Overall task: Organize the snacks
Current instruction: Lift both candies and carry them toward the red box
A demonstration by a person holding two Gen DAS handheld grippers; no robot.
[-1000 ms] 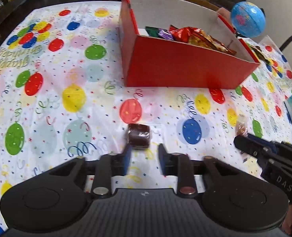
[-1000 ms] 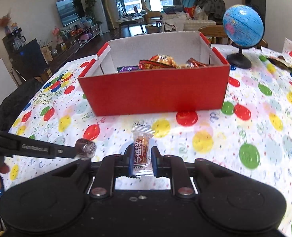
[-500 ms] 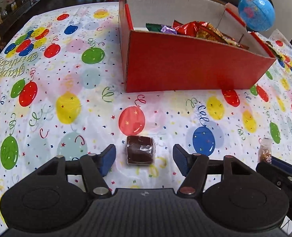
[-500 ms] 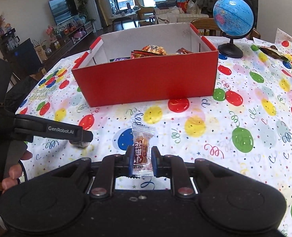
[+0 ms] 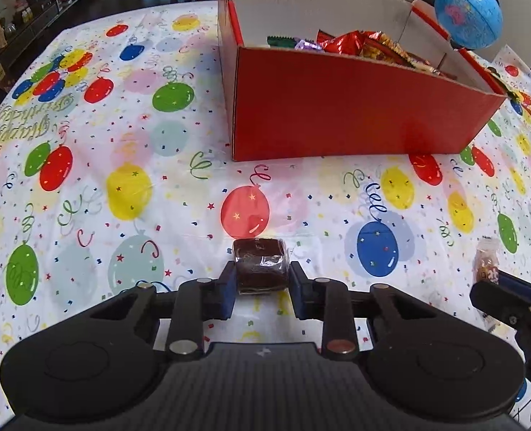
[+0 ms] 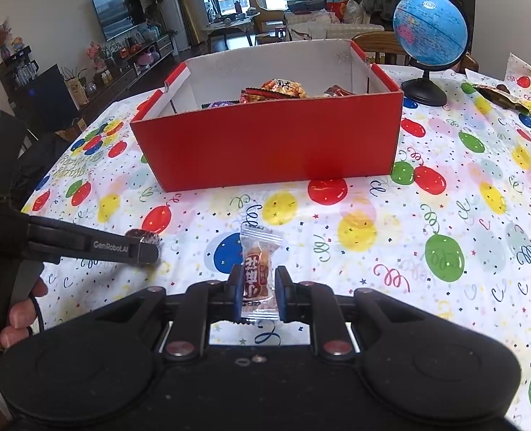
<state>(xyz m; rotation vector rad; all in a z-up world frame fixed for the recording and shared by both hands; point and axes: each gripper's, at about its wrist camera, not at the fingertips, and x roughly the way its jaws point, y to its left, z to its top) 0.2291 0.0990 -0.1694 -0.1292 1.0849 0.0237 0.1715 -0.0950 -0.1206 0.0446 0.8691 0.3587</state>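
Both grippers have a snack between their jaws. My left gripper is closing on a dark brown cake roll in clear wrap; the blue pads sit right against its two sides, and it rests low over the tablecloth, whether lifted yet I cannot tell. My right gripper is clamped nearly shut on a small clear-wrapped candy with red print, held upright just above the cloth.

Beyond both, the red box stands open in the middle of the table, and several bright packets already lie inside it. So I judge the sorting well along: much is in the box, and these two pieces are picked or nearly so and have yet to be carried over its near wall and let go.

One dark wrapper lies on the cloth at the far right, near the globe; that may be left to collect too.
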